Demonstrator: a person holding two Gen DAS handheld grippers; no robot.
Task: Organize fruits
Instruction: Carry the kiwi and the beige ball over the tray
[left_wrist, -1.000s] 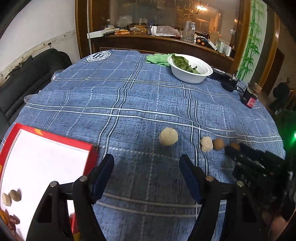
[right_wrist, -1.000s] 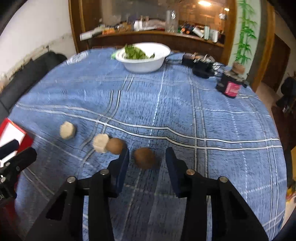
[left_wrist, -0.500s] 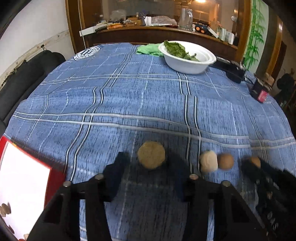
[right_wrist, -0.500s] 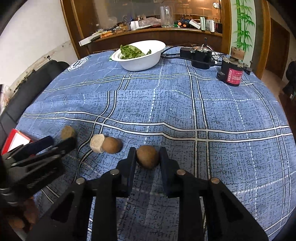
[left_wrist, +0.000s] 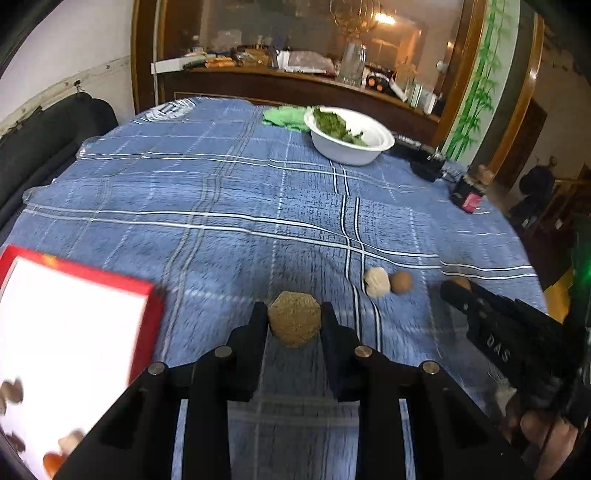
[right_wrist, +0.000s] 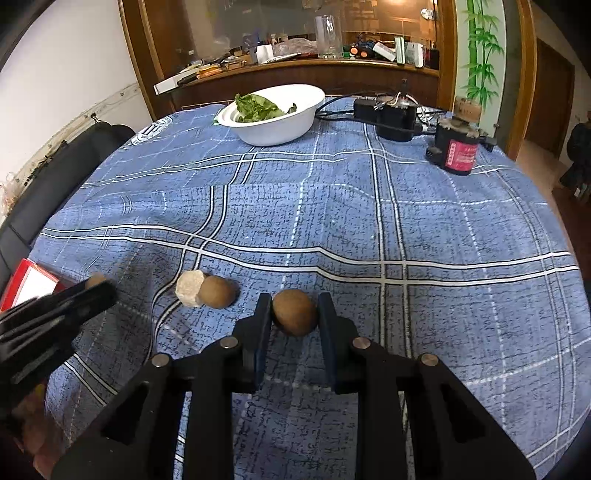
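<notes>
Fruit in both grippers, tray waiting at the left

Tray (left_wrist: 147, 325), red-rimmed and white inside, lies at the left edge of the table with a few small fruits already in it. Next comes the left gripper (left_wrist: 294, 323): its jaws are closing on a tan faceted fruit (left_wrist: 293, 323), both pads against its sides. If the squeeze lands on slanted facets, the piece could twist or pop out on the lift. Further right, a pale chunk (right_wrist: 189, 288) and a brown fruit (right_wrist: 218, 291) lie touching on the blue cloth (right_wrist: 369, 221). Rightmost, the right gripper (right_wrist: 294, 312) is nearly closed on a round brown fruit (right_wrist: 294, 312), pinched at its sides. Smooth and round, it may roll free if tilted while carried across to the tray.
</notes>
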